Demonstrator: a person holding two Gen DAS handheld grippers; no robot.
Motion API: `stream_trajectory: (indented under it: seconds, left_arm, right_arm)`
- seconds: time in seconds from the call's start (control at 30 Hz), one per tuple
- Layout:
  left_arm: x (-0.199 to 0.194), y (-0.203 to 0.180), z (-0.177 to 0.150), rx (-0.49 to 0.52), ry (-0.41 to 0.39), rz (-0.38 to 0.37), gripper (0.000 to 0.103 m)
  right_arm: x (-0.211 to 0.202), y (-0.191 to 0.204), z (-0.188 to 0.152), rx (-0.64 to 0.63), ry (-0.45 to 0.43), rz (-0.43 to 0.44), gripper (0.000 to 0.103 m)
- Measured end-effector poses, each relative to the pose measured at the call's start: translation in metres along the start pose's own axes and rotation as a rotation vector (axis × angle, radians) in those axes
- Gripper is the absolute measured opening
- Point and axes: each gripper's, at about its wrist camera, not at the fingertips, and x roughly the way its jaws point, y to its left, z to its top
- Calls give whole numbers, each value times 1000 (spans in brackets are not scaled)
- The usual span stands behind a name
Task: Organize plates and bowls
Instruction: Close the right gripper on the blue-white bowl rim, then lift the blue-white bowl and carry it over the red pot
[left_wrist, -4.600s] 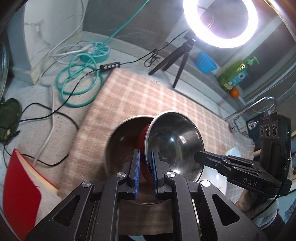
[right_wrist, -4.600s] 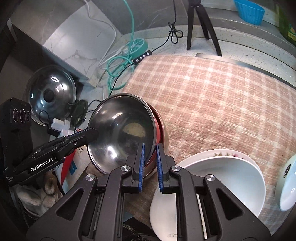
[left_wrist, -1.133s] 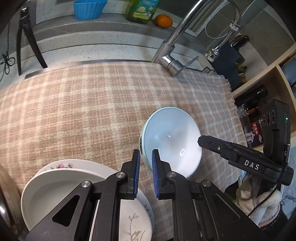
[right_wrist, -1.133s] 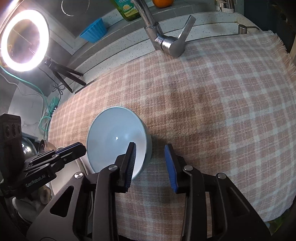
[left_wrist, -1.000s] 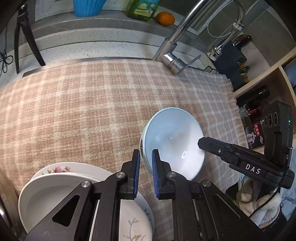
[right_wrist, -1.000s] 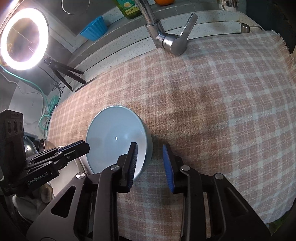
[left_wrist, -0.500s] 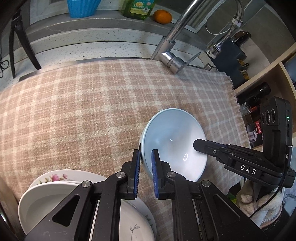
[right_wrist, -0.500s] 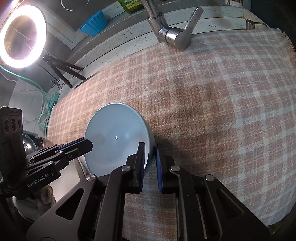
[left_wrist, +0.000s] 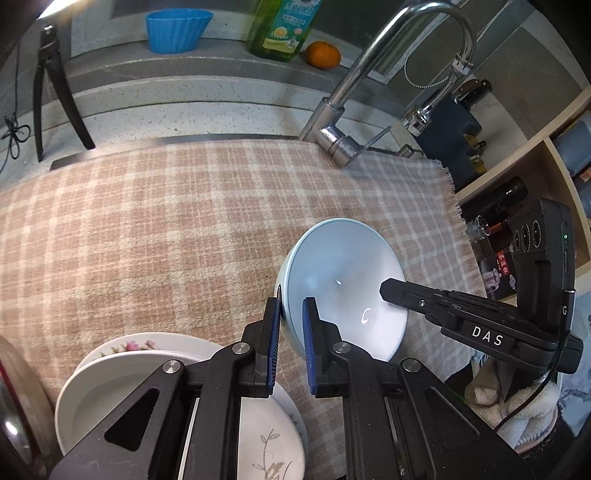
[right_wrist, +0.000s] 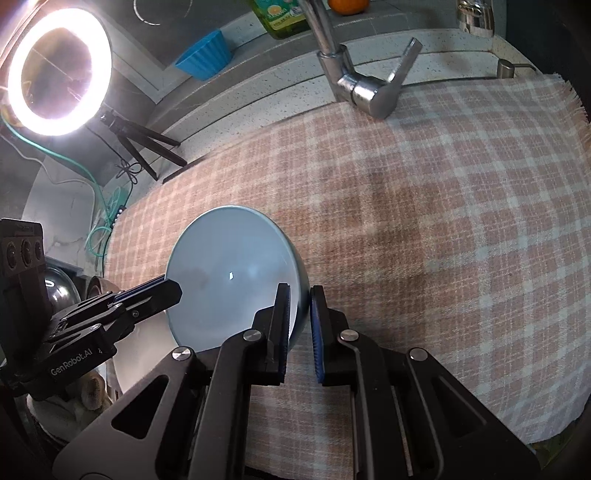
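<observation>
Gripping from both sides: left gripper (left_wrist: 290, 321) is clamping the near-left rim of the pale blue bowl (left_wrist: 343, 288), one blue pad outside the wall, one inside. Right gripper (right_wrist: 300, 314) is pinching the opposite rim of the same bowl, jaws nearly together with only the wall between them. Bowl is sitting tilted over the checked cloth (left_wrist: 147, 229); whether its base is touching the cloth cannot be told. Below and left of the left gripper, stacked white plates (left_wrist: 122, 384) are lying, the lower one showing pink flowers at its edge. Far ahead of the left gripper, a blue cup (left_wrist: 179, 29), green soap bottle (left_wrist: 282, 26), orange (left_wrist: 323, 54) and faucet (left_wrist: 343, 122) are standing along the back ledge. Ring light (right_wrist: 59, 70) is glowing up and left of the right gripper.
</observation>
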Motion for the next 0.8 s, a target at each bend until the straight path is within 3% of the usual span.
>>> stream_trajectory:
  seconds: [0.47,0.8]
  left_arm:
    - [-63,31,-14,-55,-103,7,11]
    - [-103,75,-34,-135,-160,38,11]
  right_arm:
    - [-19,70,-2,-98,-34,63,11]
    - [-11,133,-10,-185,-15,113,11]
